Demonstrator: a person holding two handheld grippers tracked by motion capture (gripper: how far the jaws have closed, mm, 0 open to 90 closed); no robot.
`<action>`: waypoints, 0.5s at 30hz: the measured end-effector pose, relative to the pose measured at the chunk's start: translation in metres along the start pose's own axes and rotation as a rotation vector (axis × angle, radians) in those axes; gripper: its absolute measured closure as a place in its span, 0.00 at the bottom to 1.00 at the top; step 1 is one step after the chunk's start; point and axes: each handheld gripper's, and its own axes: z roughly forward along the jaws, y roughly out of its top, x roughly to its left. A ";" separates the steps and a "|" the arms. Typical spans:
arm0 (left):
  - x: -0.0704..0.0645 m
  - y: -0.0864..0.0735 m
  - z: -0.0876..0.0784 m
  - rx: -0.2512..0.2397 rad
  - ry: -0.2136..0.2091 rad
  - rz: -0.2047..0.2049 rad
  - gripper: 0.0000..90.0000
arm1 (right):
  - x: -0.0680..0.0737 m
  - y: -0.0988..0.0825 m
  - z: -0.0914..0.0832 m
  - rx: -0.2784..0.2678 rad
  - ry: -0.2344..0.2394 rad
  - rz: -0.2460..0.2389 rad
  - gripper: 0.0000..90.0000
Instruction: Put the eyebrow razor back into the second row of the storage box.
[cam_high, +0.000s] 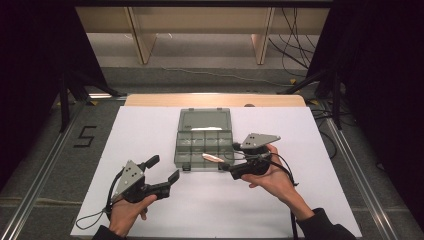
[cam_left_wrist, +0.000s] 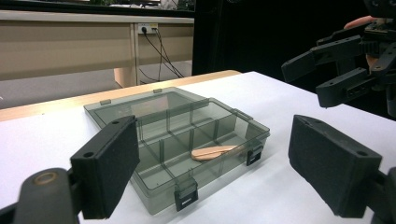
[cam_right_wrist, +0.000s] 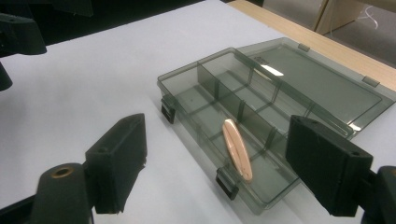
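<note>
A smoky grey clear compartment box (cam_high: 192, 145) lies open mid-table, its lid (cam_high: 205, 120) folded flat behind it. A pale wooden oval stick (cam_high: 212, 158) rests tilted in the front right compartment, leaning over a divider. My right gripper (cam_high: 230, 157) is open just right of the box, jaws pointing at the stick and empty. In the right gripper view the stick (cam_right_wrist: 237, 154) lies ahead between my right gripper (cam_right_wrist: 222, 172) jaws, untouched. My left gripper (cam_high: 163, 169) is open and empty at the box's front left. The left gripper view shows the box (cam_left_wrist: 205, 116) and stick (cam_left_wrist: 214, 152).
A white sheet (cam_high: 150, 130) covers the table; a strip of bare wood (cam_high: 215, 100) shows at the far edge. Black stands and cables flank the table on the floor. The right gripper (cam_left_wrist: 327, 70) appears at the upper right of the left gripper view.
</note>
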 end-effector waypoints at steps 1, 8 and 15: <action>0.000 0.000 0.000 -0.001 -0.001 0.001 0.18 | 0.000 0.000 0.000 0.000 0.000 0.000 0.24; -0.002 0.000 -0.001 0.019 0.011 -0.012 0.18 | 0.001 -0.004 -0.006 -0.035 -0.011 0.002 0.24; -0.002 0.000 -0.001 0.021 0.009 -0.009 0.18 | 0.002 -0.008 -0.010 -0.047 -0.007 0.019 0.24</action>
